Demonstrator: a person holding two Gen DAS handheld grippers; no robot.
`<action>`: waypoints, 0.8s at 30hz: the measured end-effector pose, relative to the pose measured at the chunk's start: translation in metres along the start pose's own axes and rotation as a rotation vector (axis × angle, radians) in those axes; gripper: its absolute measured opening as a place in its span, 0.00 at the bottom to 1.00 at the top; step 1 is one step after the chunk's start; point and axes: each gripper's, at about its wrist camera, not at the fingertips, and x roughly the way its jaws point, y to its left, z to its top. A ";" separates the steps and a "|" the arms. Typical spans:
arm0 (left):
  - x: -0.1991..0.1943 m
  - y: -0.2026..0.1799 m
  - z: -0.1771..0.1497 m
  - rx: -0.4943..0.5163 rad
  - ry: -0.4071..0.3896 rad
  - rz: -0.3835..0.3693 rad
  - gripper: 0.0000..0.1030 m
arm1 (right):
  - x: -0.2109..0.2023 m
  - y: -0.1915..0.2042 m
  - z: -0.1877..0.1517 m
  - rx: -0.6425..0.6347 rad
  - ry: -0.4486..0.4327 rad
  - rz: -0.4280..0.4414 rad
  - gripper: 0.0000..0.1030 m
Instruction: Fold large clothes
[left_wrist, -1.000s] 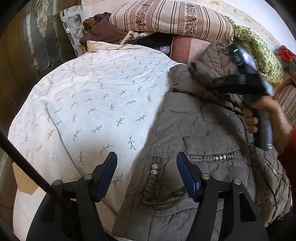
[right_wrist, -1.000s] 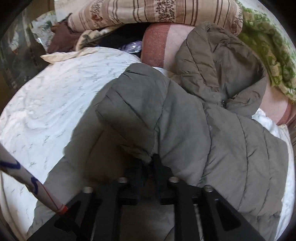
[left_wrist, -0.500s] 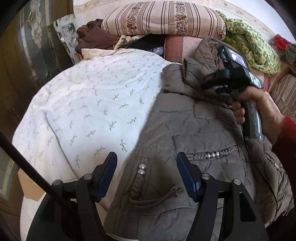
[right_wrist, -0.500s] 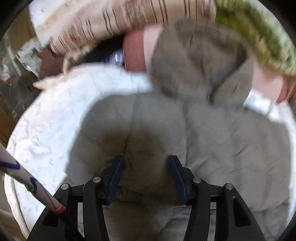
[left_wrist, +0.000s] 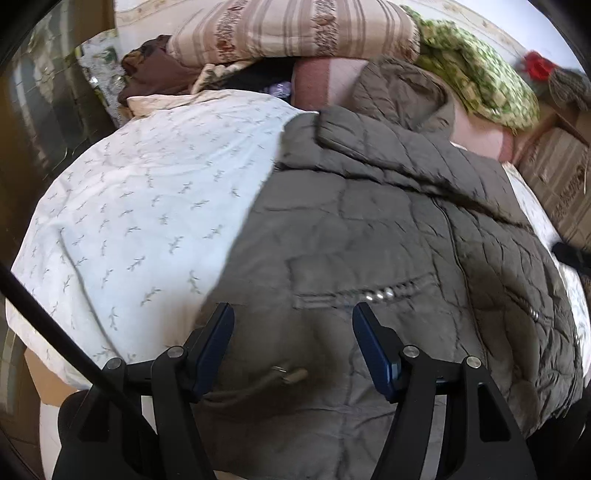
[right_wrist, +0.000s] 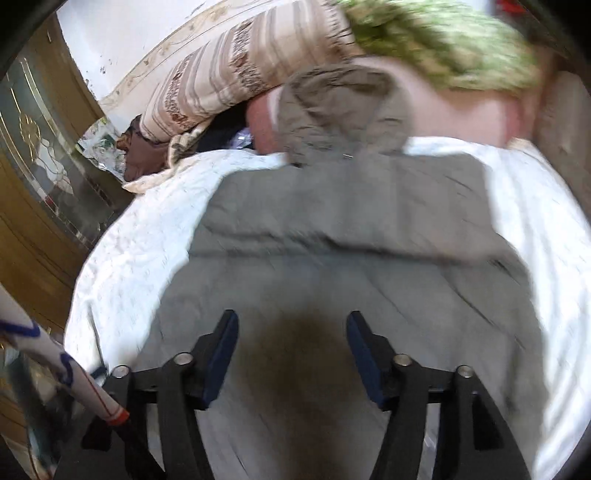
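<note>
Left wrist view, left to right: white bedspread (left_wrist: 147, 206) with a small grey sprig print, lying over the bed; to its right, covering much of the bed's near and right side, a grey-brown quilted puffer coat (left_wrist: 388, 229). The coat lies spread flat, front up. A sleeve (left_wrist: 388, 158) is folded diagonally across the chest. The hood (left_wrist: 399, 88) rests at the far end against a pink cushion (left_wrist: 321, 79). A pocket flap (left_wrist: 369, 291) is trimmed with a row of shiny beads, a zipper line runs down the middle, and a drawcord with a toggle (left_wrist: 291, 374) lies at the near hem. Fabric is creased, with stitched panels. Behind, a striped pillow (left_wrist: 291, 26), then a green patterned blanket (left_wrist: 476, 77), then cardboard boxes (left_wrist: 554, 181) at far right. The left gripper (left_wrist: 293, 347) hovers over the hem, its jaws fairly wide, nothing between the pads. Right wrist view, blurred: wooden door (right_wrist: 33, 206) at left, bedspread (right_wrist: 140, 236), then the coat (right_wrist: 351, 229) in the centre with its hood (right_wrist: 340, 110) at the top. The right gripper (right_wrist: 291, 350) is above the coat's lower body; its jaws have just been opening and stand wide, empty, no cloth between them.
</note>
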 end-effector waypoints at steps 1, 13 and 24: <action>-0.001 -0.005 -0.002 0.009 0.003 -0.001 0.64 | -0.012 -0.006 -0.013 -0.001 -0.002 -0.039 0.66; -0.011 0.033 -0.002 -0.076 0.047 0.024 0.64 | -0.122 -0.154 -0.106 0.350 -0.087 -0.246 0.72; 0.055 0.066 -0.017 -0.105 0.212 -0.106 0.68 | -0.075 -0.180 -0.120 0.435 0.029 -0.168 0.77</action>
